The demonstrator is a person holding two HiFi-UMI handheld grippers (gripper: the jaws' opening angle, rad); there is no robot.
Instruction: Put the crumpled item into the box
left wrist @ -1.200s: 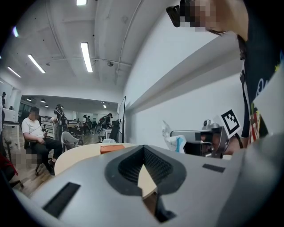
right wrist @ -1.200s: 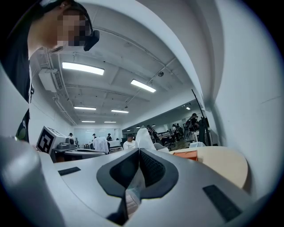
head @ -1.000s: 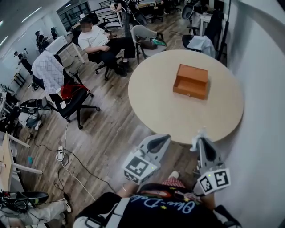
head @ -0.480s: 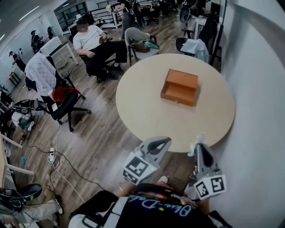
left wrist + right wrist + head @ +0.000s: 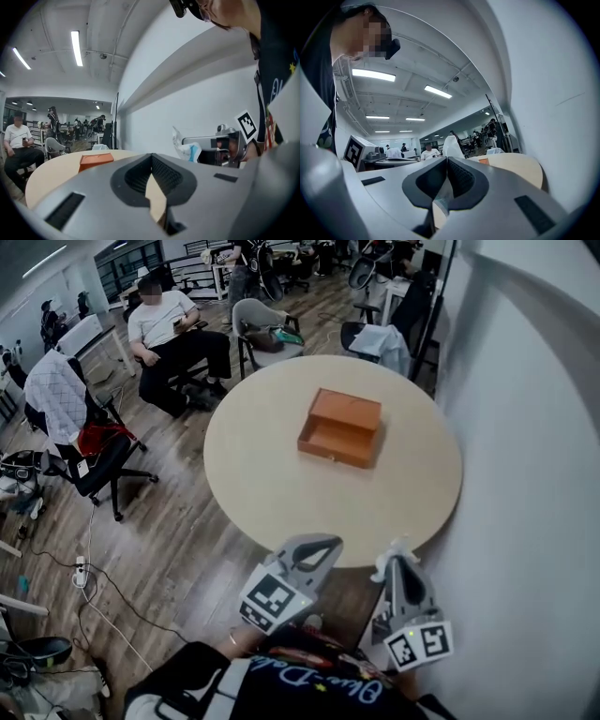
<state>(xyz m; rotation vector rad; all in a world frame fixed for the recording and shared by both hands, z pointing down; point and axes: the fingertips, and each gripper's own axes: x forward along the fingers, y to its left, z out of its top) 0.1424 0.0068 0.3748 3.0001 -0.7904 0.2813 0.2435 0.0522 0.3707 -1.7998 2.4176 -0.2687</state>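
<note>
The right gripper (image 5: pixel 395 566), low in the frame, is clamped on the crumpled white item (image 5: pixel 390 551) — just at the round beige table's (image 5: pixel 272 493) near edge. The left gripper (image 5: pixel 316 549) beside it is closed on nothing, and the open orange box (image 5: pixel 341 427) sits mid-table, well apart.

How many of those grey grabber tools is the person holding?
2. The left gripper is shut and empty at the table's near edge; the right gripper beside it pinches a white crumpled item. None hidden.
</note>
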